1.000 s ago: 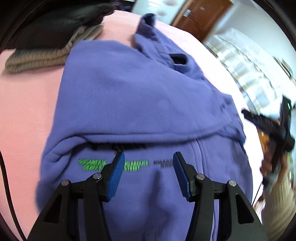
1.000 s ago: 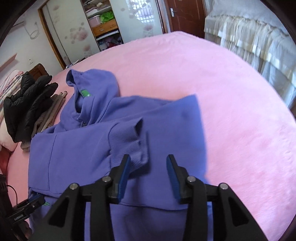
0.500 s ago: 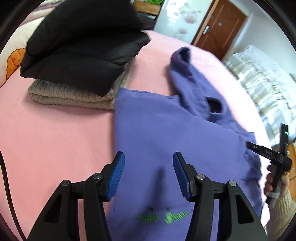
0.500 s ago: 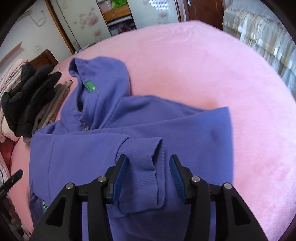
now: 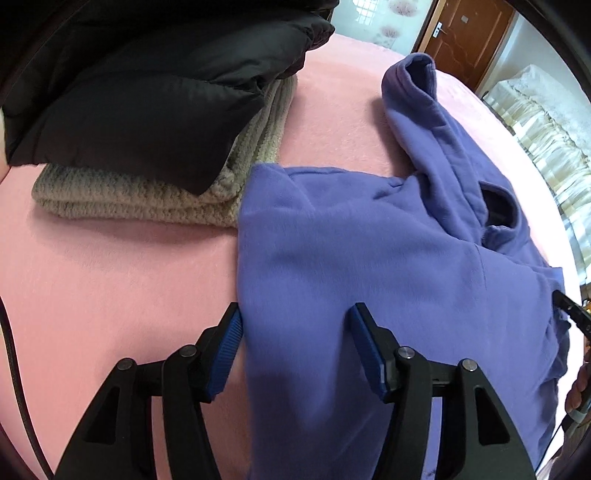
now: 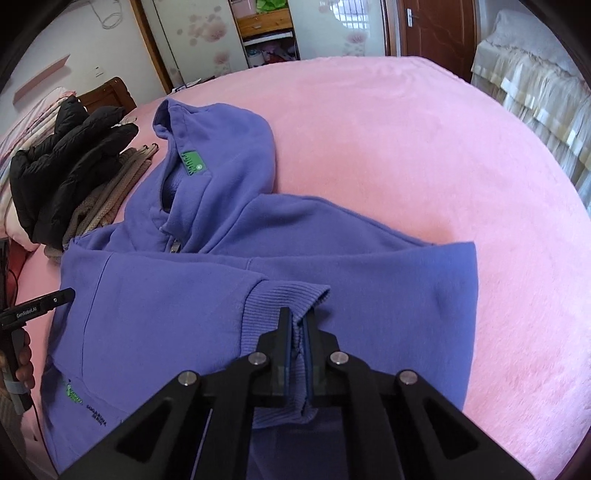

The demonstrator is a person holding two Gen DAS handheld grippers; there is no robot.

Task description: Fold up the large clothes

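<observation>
A purple hoodie lies spread on the pink bed, its hood toward the far side. My left gripper is open, straddling the hoodie's left folded edge. In the right wrist view the hoodie has a sleeve folded across its front. My right gripper is shut on the sleeve's ribbed cuff. The left gripper's tip shows at the hoodie's left edge there, and the right gripper's tip shows at the right edge of the left wrist view.
A black puffer jacket lies on a folded beige knit just left of the hoodie; both show in the right wrist view. A second bed with a frilled cover stands to the right. A wardrobe and wooden door are behind.
My right gripper has closed on the sleeve cuff. My left gripper has moved left to the hoodie's side edge and stays open.
</observation>
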